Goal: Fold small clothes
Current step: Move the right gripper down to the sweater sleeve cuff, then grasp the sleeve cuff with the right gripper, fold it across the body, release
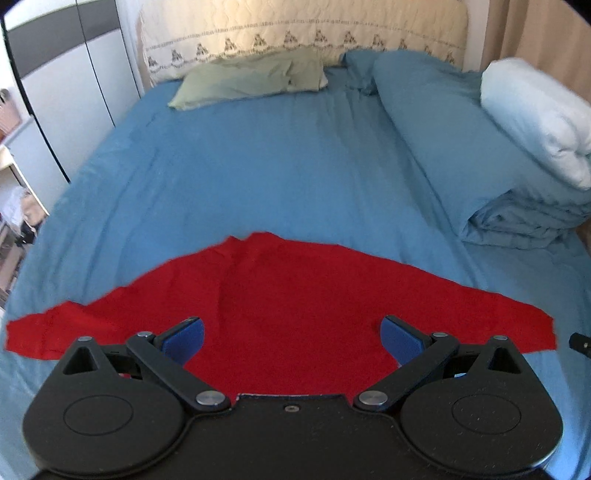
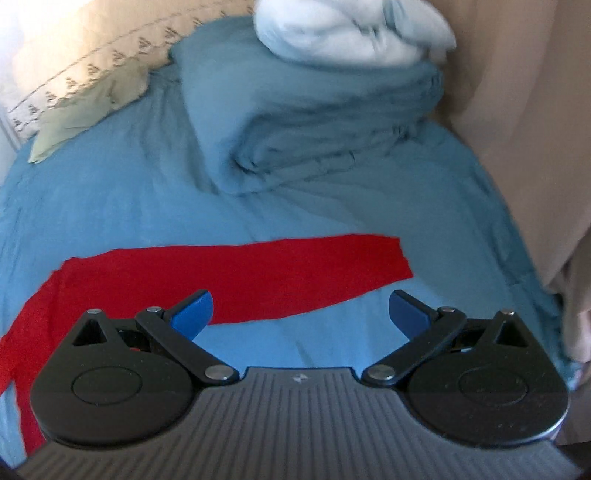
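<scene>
A red garment (image 1: 280, 295) lies spread flat on the blue bed sheet (image 1: 258, 162), sleeves out to both sides. My left gripper (image 1: 291, 338) is open and empty, hovering over the garment's near middle. In the right wrist view the red garment (image 2: 240, 277) shows one long sleeve stretching right. My right gripper (image 2: 301, 314) is open and empty, above the sheet just below that sleeve; its left pad (image 2: 194, 312) overlaps the red cloth in view.
A folded blue duvet (image 1: 461, 155) with a white pillow (image 1: 535, 114) on top lies on the right of the bed. A green pillow (image 1: 247, 79) lies by the quilted headboard (image 1: 295, 33). A wardrobe (image 1: 66, 74) stands left. A beige curtain (image 2: 524, 129) hangs right.
</scene>
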